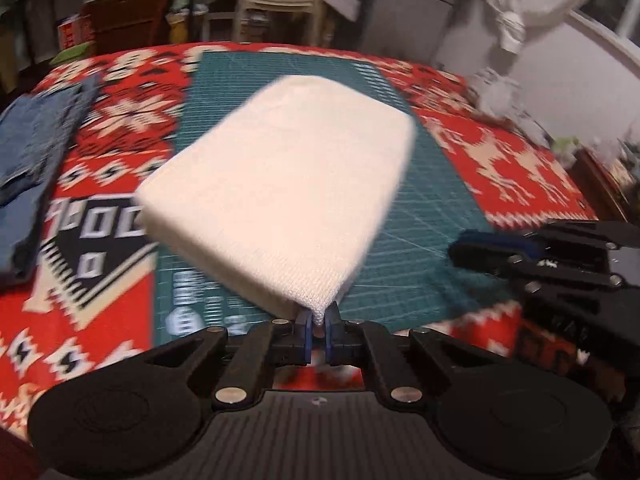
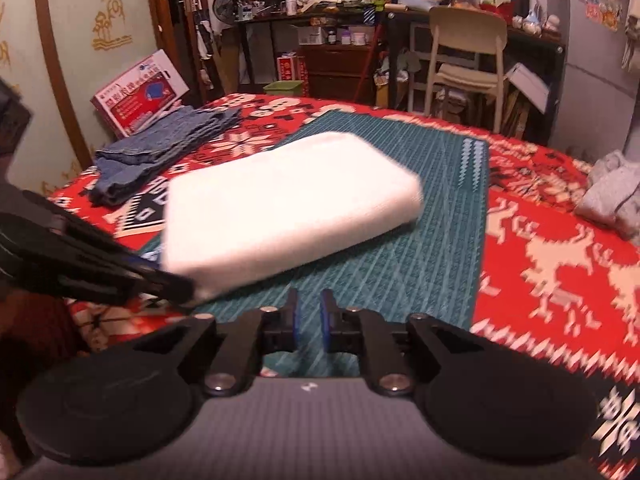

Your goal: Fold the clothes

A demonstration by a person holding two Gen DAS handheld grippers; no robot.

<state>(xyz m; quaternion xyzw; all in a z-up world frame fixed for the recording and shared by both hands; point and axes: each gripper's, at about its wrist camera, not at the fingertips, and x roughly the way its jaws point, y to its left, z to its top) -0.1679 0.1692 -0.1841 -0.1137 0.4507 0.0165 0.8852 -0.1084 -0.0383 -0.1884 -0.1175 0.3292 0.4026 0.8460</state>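
Left gripper [image 1: 318, 334], bottom centre of its own view: pinching the near corner of the folded white garment [image 1: 280, 184] between nearly closed blue pads, cloth showing in the narrow gap.
Right gripper [image 2: 309, 320], bottom centre of its view: hovering over the green cutting mat [image 2: 420, 264], fingers parted a little, gripping nothing.
White garment: lying as a thick rectangular bundle at mid-frame on the mat, near edge seeming to lift slightly; folding looking complete, apparently being shifted or squared off.
Blue denim pieces [image 2: 160, 152], upper left of the right view: sitting stacked and flat on the red patterned cloth [image 2: 560, 264], probably finished.
Grey garment [image 2: 612, 192], right edge of the right view: lying crumpled, likely waiting to be folded.
Hard to make out: motion blur smearing the bundle's edges and layers; grey garment being cut off by the frame edge; denim count being impossible to judge; underside of the bundle staying hidden.
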